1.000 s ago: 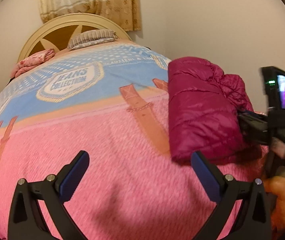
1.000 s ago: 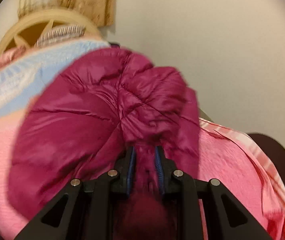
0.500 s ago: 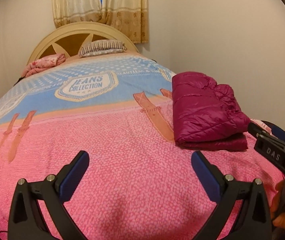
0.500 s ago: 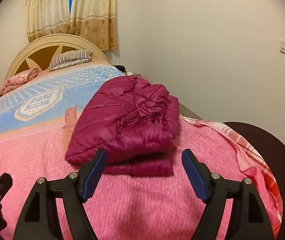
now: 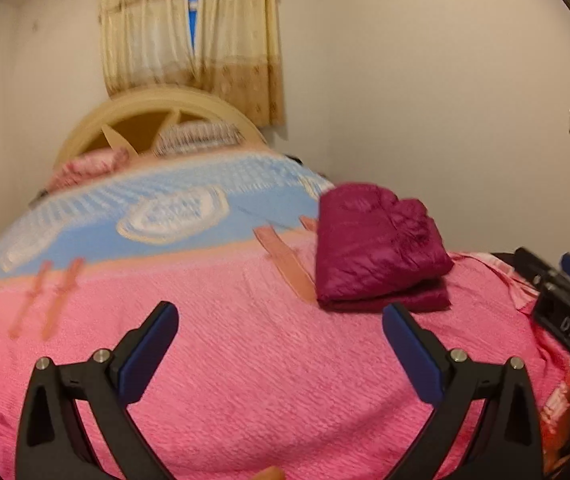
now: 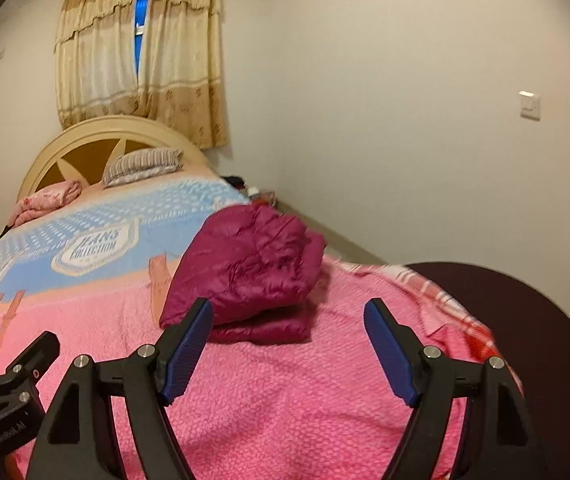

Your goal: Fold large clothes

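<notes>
Though puffy, the folded jacket [image 6: 245,268] on the bed [image 6: 285,400] looks light, soft, slippery; grip its thick folded edge. Left tool [image 5: 281,336] and right tool [image 6: 287,336] both gape empty, the right's jaws just opened.

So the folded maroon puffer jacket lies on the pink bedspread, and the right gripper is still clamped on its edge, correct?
Not quite. The folded maroon puffer jacket does lie on the pink bedspread, but the right gripper is open and clear of it, its jaws having just opened. The right wrist view shows its fingers spread, nothing between them.
</notes>
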{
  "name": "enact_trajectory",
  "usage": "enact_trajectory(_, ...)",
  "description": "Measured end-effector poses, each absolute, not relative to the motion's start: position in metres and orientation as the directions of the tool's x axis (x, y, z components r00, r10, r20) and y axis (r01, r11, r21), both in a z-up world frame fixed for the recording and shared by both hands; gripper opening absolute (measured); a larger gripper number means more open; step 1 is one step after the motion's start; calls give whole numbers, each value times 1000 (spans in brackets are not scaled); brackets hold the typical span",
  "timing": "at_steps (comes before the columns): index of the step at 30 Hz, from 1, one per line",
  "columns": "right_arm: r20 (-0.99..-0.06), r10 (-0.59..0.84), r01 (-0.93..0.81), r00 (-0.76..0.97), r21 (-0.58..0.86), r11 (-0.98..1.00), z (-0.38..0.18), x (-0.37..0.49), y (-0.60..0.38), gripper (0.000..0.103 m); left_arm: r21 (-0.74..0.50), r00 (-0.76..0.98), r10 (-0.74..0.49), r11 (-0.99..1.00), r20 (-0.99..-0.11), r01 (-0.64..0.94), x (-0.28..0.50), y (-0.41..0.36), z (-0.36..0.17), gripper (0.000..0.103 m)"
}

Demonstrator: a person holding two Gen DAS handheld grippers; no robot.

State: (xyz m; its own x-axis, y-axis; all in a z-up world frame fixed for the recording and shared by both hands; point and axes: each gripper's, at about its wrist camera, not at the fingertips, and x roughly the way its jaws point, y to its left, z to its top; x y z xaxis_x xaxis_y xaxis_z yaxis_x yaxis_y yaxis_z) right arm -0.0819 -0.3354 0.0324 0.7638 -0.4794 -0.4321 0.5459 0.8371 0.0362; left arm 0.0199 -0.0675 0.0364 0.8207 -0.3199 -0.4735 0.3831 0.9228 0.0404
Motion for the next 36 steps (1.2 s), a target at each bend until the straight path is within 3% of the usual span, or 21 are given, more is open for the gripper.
enact_trajectory(4, -390, -495, 549, 776, 34, 835, 46, -93, -328, 79, 51, 830, -336, 916, -444, 398, 12, -65, 43, 103)
enact_trajectory(12, -363, -488, 534, 794, 33, 845, 53, -97, -320, 80, -89, 817, -385, 918, -429, 386, 16, -47, 49, 103)
enact_trajectory(36, -373, -480, 535, 794, 54, 843, 51, -97, -323, 81, 9, 827, -376, 909, -418, 418, 5, -60, 52, 103)
